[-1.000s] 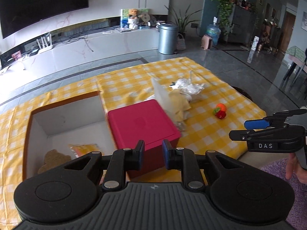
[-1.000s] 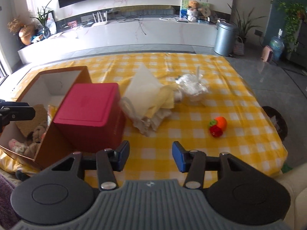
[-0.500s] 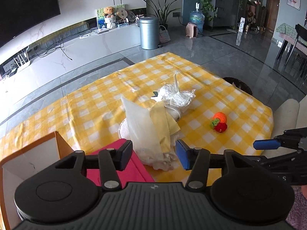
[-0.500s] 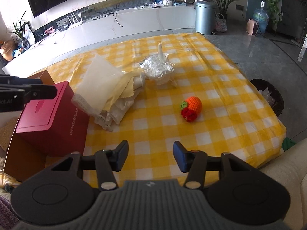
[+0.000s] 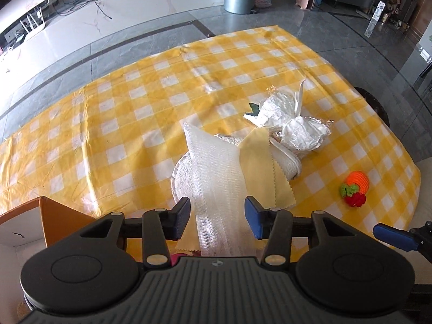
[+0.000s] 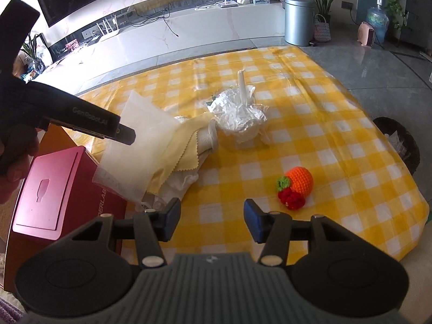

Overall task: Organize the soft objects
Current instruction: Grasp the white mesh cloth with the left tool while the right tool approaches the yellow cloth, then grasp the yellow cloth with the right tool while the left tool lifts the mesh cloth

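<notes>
A pile of soft cloths lies mid-table: a white mesh cloth (image 5: 216,172) (image 6: 132,145) on top, a yellow cloth (image 5: 259,167) (image 6: 183,140) and white towels under it. A plastic-wrapped white bundle (image 5: 291,127) (image 6: 240,118) lies behind it. A crocheted orange-and-red fruit toy (image 5: 353,186) (image 6: 294,186) lies at the right. My left gripper (image 5: 217,217) is open, just above the near end of the mesh cloth. My right gripper (image 6: 212,220) is open and empty, over the tablecloth near the fruit toy.
A red box (image 6: 54,189) sits beside an open orange-walled cardboard box (image 5: 54,216) at the left. The yellow checked tablecloth (image 5: 135,108) covers the table. The left gripper's body (image 6: 81,118) hangs over the cloth pile. A grey bin (image 6: 298,19) stands on the floor beyond.
My left gripper has swung from the boxes to the cloth pile and opened wide. My right gripper has moved forward and right, nearer the fruit toy, still open.
</notes>
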`<move>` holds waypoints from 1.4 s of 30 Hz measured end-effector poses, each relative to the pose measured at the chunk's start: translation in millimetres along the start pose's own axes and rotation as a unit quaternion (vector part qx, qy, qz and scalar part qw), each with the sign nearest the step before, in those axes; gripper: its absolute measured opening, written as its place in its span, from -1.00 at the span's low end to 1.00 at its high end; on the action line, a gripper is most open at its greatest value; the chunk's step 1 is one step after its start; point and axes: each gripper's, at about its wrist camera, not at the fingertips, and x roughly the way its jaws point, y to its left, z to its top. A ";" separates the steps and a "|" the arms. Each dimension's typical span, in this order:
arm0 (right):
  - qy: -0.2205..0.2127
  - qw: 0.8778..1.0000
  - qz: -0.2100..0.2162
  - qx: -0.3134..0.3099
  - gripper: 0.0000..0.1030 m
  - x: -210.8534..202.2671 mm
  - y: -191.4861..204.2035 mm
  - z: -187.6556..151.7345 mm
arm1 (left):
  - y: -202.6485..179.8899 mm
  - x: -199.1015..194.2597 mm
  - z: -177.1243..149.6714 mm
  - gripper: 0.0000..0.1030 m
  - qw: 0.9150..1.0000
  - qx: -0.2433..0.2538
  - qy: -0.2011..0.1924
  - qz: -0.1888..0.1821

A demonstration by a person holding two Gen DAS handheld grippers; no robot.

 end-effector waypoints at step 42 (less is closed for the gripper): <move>-0.009 0.995 0.029 -0.090 -1.00 46.1 52.6 49.7 | 52.5 -104.4 -10.6 -0.99 0.984 -0.078 -0.150 -0.051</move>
